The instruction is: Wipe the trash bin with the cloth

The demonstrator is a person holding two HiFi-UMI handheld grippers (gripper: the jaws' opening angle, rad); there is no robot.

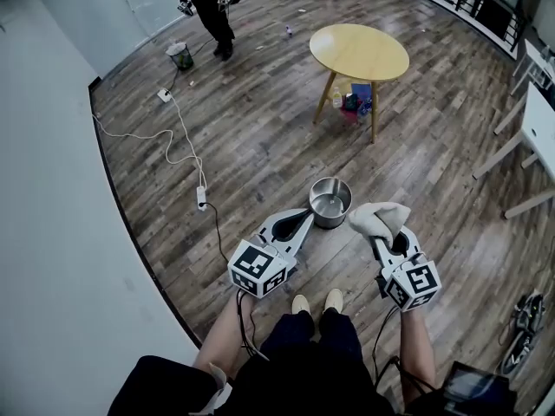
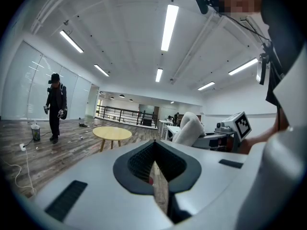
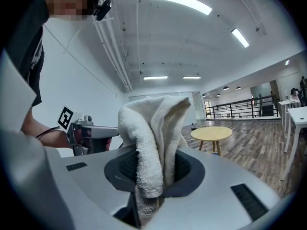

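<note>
Steel-bright, the trash bin [image 1: 335, 222] stands upright and open-topped on the plank floor [image 1: 260, 128], just ahead of the shoes [image 1: 316, 302] of a person who holds a tool in each hand; seen from the head view, the bin lies between the two tool tips; both tools are held up off the floor. The right tool [image 1: 381, 238] is clamped on a white terry cloth [image 1: 379, 217]; the cloth is pinched low between the jaws, and its bulk rises in a folded hump above them and flops over the front. The left tool [image 1: 306, 217] carries nothing; its jaws are drawn in to a narrow slit, with floorboards showing through the gap; its tip appears at the bin's left rim in the head view, though whether it touches cannot be told. Further off stands a round yellow bench [image 1: 360, 50] with small items beneath it; a white cable [image 1: 178, 137] trails along the wall; a second person [image 1: 208, 3] in dark clothes stands near a small waste basket [image 1: 180, 55].
</note>
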